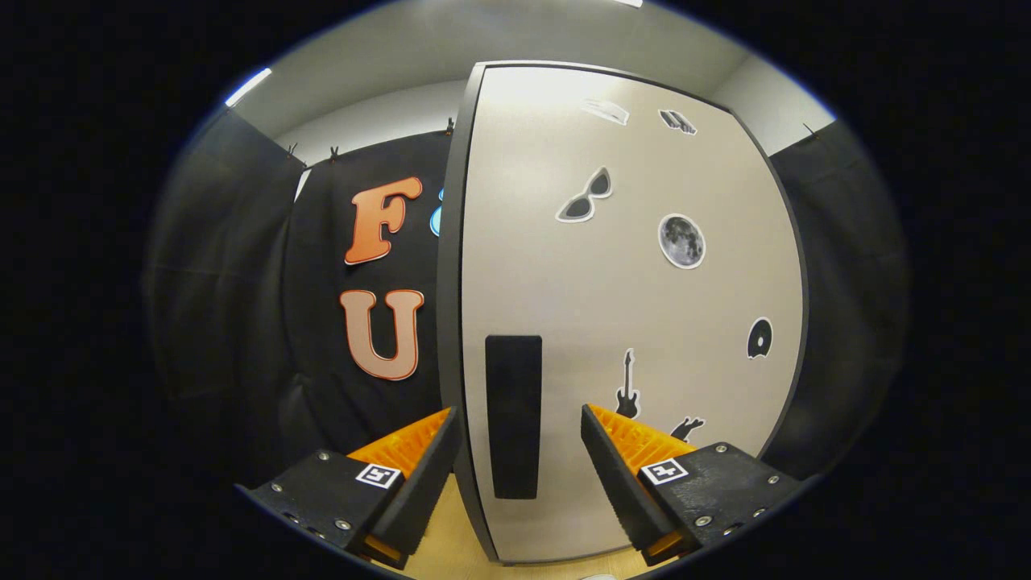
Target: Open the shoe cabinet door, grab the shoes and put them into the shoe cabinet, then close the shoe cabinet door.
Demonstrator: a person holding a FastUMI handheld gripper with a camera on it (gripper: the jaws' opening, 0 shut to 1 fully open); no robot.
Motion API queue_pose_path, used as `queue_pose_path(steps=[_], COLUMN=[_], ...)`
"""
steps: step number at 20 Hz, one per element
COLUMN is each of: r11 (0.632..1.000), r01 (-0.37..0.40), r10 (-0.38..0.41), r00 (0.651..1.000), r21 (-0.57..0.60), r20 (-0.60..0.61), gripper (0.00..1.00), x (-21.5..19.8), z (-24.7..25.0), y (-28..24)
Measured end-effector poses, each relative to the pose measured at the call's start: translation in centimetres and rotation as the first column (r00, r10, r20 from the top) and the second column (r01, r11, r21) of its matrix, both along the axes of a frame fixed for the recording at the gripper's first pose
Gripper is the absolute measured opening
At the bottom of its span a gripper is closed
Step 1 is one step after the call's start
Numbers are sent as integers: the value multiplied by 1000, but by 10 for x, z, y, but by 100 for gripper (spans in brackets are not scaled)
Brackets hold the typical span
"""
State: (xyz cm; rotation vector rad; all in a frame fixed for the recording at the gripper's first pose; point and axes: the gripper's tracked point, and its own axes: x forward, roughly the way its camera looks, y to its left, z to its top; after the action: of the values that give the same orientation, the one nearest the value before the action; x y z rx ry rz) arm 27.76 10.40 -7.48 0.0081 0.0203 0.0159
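Two fingers, spread wide apart, nothing clamped between them; gripper (519, 423) points straight at the shoe cabinet door (628, 322), level with its lower half. Left fingertip sits at the door's left edge, overlapping it in the view; right fingertip sits over the door face. Contact with the door: cannot tell from this angle.

Door: pale grey-beige panel with a dark frame around it, fills the space ahead of the fingers. Looks shut or near shut; no interior visible. One dark vertical rectangular handle (513, 416) sits near the left edge, low on the panel, directly between the two fingers and just ahead of them. Whether it's a recess or a raised pull, can't tell.

Stickers on the door face, six counted clearly: one sunglasses sticker (585, 196), one moon sticker (681, 241), one disc-shaped sticker (759, 337), one guitar sticker (627, 387), plus two small ones near the top edge, too distorted to identify. A seventh dark shape next to the right finger, partly hidden.

Light wood floor (451, 548) under the door, between the finger bases. Black cloth wall on both sides of the cabinet.
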Motion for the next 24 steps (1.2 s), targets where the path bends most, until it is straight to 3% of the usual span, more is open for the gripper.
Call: queue_pose_path(steps=[4,6,7,9,15,24], r11=[999,1000,1000,1000,999,997], r01=[15,16,8,7,-33,-66], r10=[-16,-17,-9,-7,34,68], r00=[1000,1000,1000,1000,999,997], r21=[-28,-26,-21,-5,25,51], r20=[-14,-25,-24,-26,-42,-37], gripper=[78,63,47,37,30,29], x=[4,5,2,5,-10,-64], z=[-6,-10,-10,-10,-7,-1], y=[1,2,3,4,3,-17])
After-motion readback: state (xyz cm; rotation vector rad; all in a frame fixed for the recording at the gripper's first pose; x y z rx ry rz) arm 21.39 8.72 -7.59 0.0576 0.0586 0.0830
